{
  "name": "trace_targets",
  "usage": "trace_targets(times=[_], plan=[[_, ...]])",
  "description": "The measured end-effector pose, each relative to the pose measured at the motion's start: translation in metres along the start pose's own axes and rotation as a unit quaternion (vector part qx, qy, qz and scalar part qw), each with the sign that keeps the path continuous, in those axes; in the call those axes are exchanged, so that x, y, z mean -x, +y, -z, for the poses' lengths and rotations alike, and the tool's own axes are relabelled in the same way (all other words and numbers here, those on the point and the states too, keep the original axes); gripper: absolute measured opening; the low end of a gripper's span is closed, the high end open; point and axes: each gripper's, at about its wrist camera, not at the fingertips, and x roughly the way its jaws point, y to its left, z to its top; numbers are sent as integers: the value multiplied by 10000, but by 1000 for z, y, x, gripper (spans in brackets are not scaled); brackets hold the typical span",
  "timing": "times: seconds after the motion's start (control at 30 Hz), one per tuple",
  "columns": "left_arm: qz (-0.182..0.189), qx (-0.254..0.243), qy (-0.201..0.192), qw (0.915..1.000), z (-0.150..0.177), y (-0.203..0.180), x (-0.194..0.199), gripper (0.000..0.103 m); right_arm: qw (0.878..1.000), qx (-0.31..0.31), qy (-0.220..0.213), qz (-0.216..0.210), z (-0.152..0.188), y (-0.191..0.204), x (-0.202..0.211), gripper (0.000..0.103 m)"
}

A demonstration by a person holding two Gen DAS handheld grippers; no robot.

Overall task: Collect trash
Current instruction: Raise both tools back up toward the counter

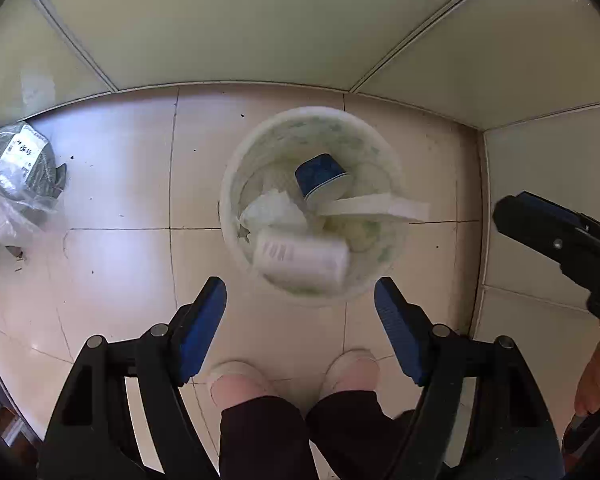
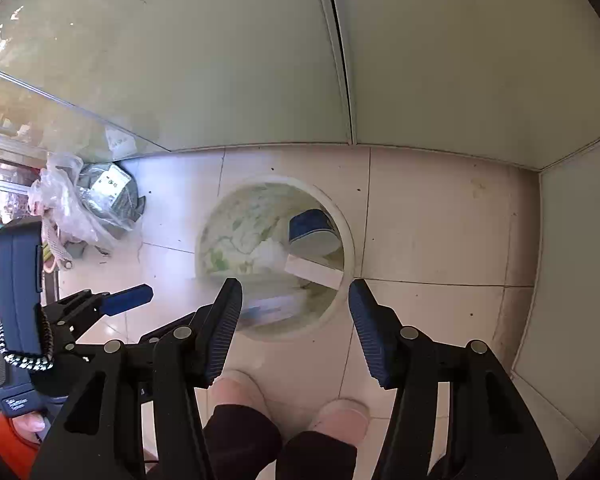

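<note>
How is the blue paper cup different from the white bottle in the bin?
The blue paper cup is dark blue with a white rim; the white bottle is white with a printed label. The cup lies toward the far side of the bin, the bottle toward the near side. Both lie on their sides among crumpled paper.

Round white bin (image 1: 236,184) stands upright on the floor, holding a tipped blue cup (image 1: 320,174), crumpled paper (image 1: 276,210) and a white bottle (image 1: 300,258).
</note>
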Motion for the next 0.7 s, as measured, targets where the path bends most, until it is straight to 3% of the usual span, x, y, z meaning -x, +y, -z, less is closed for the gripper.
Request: trace_targets(times=[0.23, 0.4, 0.7], plan=[[-193, 48, -225, 9996, 8, -10, 65, 76, 10000, 29, -92, -18, -3, 25, 53, 52], [-240, -14, -488, 9985, 13, -21, 151, 76, 9996, 31, -266, -43, -12, 48, 119, 52], [-333, -157, -1260, 9913, 16, -41, 341, 76, 9952, 37, -970, 105, -31, 98, 284, 52]])
